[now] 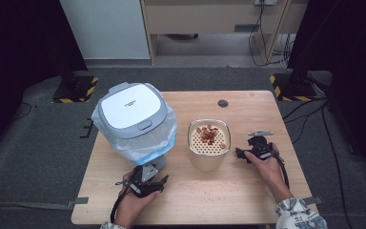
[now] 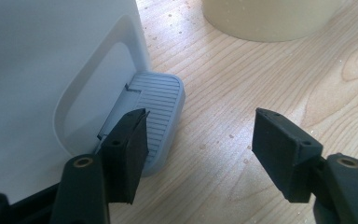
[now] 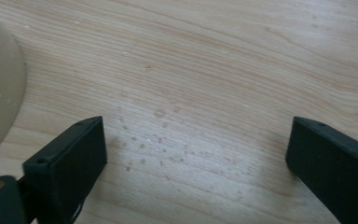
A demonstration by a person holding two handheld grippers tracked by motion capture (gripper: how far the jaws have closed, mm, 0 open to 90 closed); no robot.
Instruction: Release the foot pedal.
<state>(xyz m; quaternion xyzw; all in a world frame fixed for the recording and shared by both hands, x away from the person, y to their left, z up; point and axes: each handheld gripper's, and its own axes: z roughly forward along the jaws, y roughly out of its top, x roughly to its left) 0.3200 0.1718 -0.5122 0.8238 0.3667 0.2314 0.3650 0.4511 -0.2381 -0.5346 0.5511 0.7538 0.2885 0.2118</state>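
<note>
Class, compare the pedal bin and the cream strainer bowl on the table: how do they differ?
The pedal bin is grey and white with its lid closed; the strainer bowl is cream and open-topped. The bin is larger and lined with a plastic bag; the bowl shows a perforated insert holding reddish scraps. Both stand upright on the wooden table.

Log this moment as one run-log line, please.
left gripper: open, beside bin pedal | right gripper: open over bare table, holding nothing | bin: lid shut | cream container: red bits on perforated top
</note>
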